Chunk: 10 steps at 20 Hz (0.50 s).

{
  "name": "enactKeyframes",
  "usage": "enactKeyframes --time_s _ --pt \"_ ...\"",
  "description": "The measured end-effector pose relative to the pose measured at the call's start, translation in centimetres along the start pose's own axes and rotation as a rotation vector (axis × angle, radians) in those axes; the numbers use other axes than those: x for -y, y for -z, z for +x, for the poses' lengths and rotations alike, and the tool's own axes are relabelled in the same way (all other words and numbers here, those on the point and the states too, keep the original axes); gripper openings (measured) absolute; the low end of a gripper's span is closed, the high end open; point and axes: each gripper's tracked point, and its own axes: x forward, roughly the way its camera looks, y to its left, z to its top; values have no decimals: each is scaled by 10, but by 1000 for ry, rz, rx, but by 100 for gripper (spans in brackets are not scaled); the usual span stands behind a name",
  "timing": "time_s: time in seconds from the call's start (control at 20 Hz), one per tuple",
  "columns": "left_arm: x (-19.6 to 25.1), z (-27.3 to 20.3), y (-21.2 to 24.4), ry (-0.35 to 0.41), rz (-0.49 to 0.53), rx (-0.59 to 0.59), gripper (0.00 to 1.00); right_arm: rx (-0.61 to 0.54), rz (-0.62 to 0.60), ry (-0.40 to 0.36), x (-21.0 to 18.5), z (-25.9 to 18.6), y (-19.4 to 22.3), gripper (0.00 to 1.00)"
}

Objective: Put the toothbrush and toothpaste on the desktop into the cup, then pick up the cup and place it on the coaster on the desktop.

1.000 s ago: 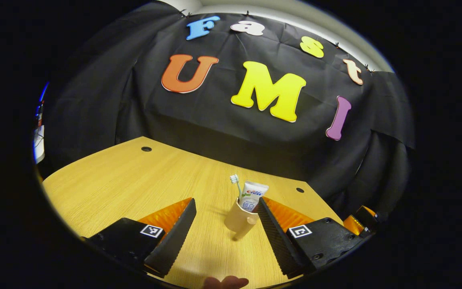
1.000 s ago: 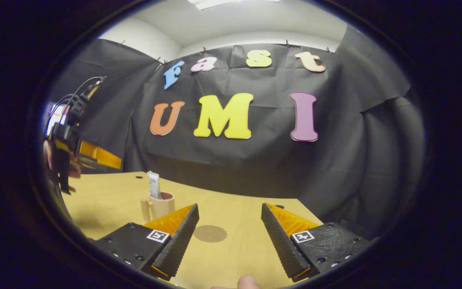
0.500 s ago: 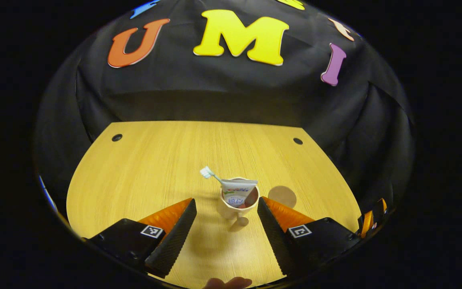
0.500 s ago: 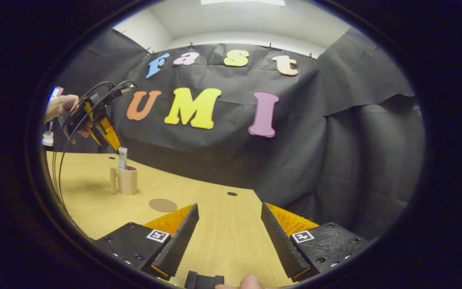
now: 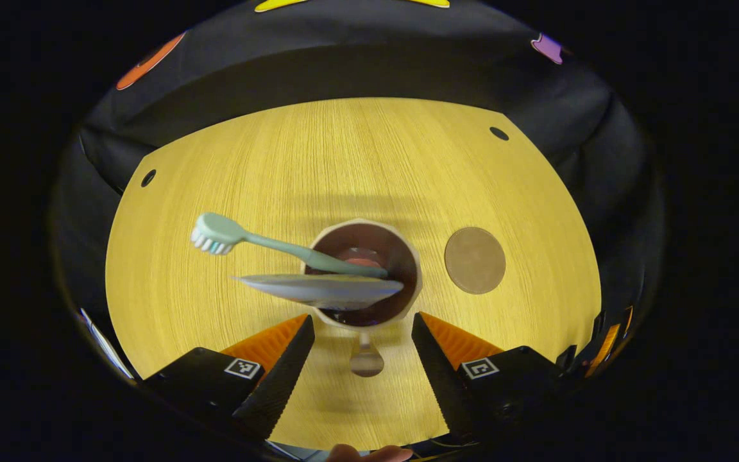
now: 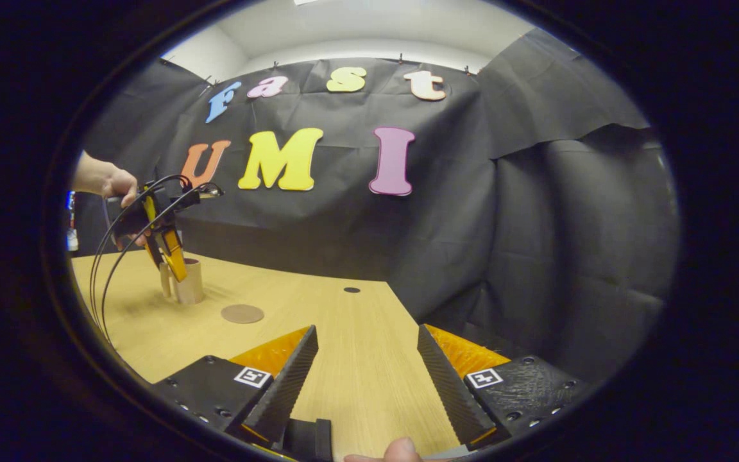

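Left gripper view looks straight down into the beige handled cup [image 5: 365, 273], which stands on the yellow wood-grain tabletop [image 5: 344, 154] near its middle. The mint-green toothbrush [image 5: 267, 242] and the white flattened toothpaste tube [image 5: 318, 289] both sit in the cup, their upper ends leaning out over its rim toward the left edge of the tabletop. The round brown coaster [image 5: 475, 260] lies flat just beside the cup, on the side toward the right edge, and is bare.

Your left gripper [image 5: 362, 333] hangs directly above the cup with its fingers spread, holding nothing; the cup's handle [image 5: 366, 359] points into the gap between them. In the right gripper view the left gripper [image 6: 167, 260] shows nose-down in front of the cup [image 6: 186, 282]. Your right gripper [image 6: 366, 366] hovers with its fingers spread over the near right part of the tabletop, well apart from the cup.

Hazards for the lift, as a judgement:
- A finger descending on the leaning tube or brush can lever it out or tip the cup.
- A grip on the rim alone may slip.
- A tilted carry can spill the contents.
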Motion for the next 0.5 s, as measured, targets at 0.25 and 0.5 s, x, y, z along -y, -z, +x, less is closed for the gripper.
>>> enactKeyframes --time_s 0.25,0.5 --pt "11 -2 -1 -34 48 -75 97 -37 56 6 1 2 10 95" --pt "17 -8 -3 -102 88 -168 81 -37 63 20 4 1 12 95"
